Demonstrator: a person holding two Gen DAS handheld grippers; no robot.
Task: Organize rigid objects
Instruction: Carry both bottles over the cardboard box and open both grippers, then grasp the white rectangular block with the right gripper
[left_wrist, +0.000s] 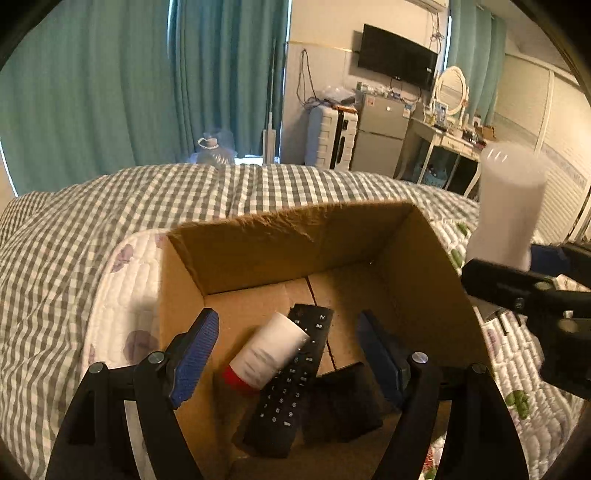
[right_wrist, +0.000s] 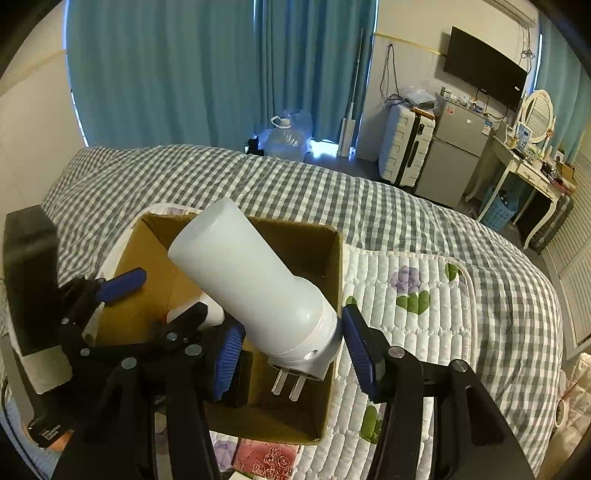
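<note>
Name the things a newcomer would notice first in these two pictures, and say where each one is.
The white plug-in night light, clamped between the right gripper fingers, hangs tilted over the cardboard box on the checked bed. Inside the box, below the open left gripper, a white bottle with a red cap lies across a black remote.

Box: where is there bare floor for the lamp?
Bare floor lies along the box's far wall and right side. The near middle is crowded: bottle, remote, black block. The lamp sits in the right hand-held gripper.
</note>
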